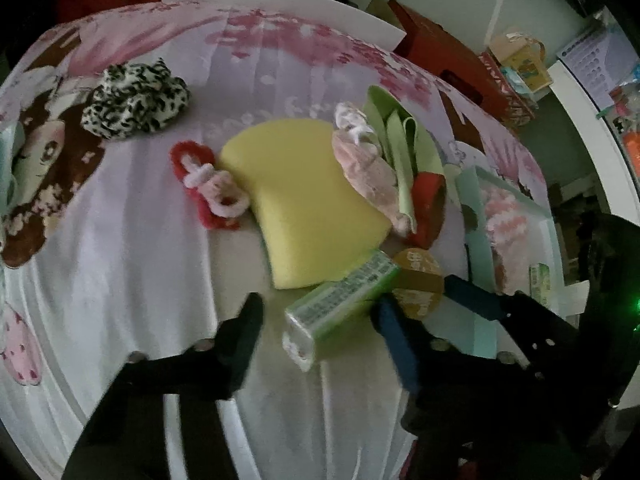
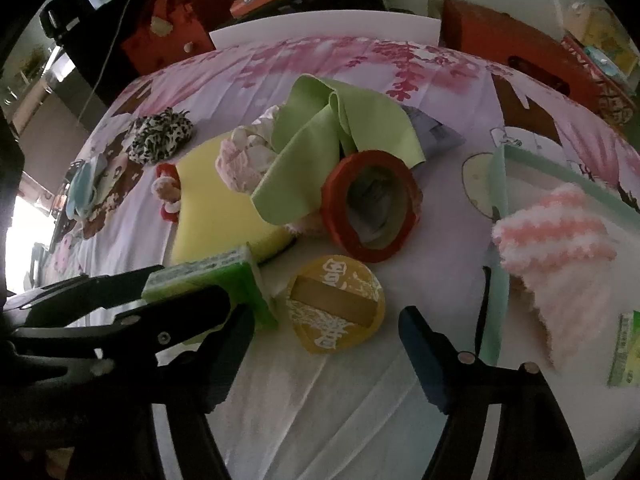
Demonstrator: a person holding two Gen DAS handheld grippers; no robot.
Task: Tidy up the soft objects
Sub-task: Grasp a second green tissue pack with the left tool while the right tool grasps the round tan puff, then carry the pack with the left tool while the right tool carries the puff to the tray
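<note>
Jaws apart, pink knit point(image 2: 556, 248) right view only

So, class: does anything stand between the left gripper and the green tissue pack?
Nothing visible does. The green tissue pack lies in the gap between the open fingers of the left gripper. The yellow disc sits beside the pack's far end, outside that gap.

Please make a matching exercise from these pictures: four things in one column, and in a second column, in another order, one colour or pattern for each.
Things:
1. foam pad
2. tape roll
3. folded cloth
4. scrunchie

Colours:
A. red
B. black and white spots
C. yellow
D. light green

Pairs: 1-C, 2-A, 3-D, 4-B
</note>
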